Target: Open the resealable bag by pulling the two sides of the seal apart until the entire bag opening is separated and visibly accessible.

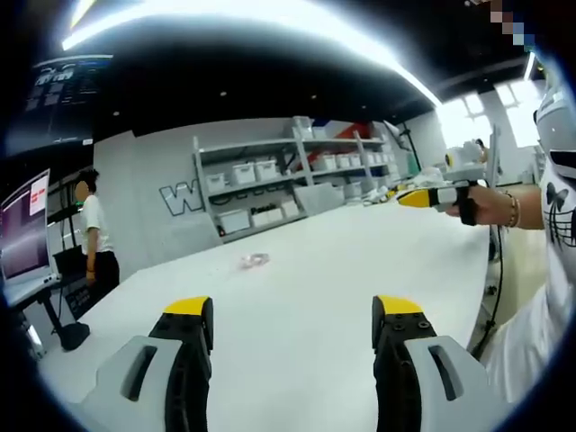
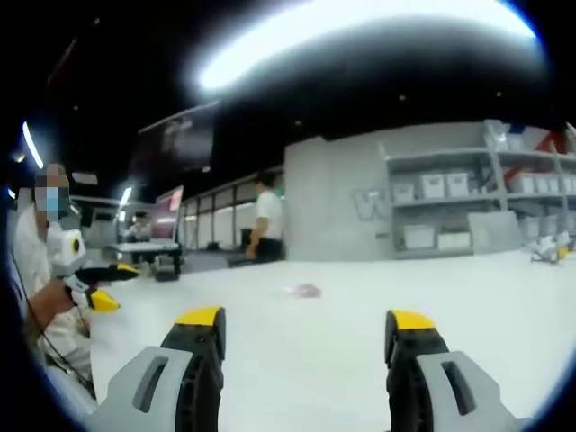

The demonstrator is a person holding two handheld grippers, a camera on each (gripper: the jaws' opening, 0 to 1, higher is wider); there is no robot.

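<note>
Ahead of both pairs of jaws, a broad white table, smooth and matte, running off toward grey shelving at the far side. Beyond the left gripper's jaws, well apart from them and slightly left of the gap, a small clear resealable bag flat on the top, pinkish contents faintly visible. Same bag lying ahead of the right gripper's jaws, near mid-table.
</note>
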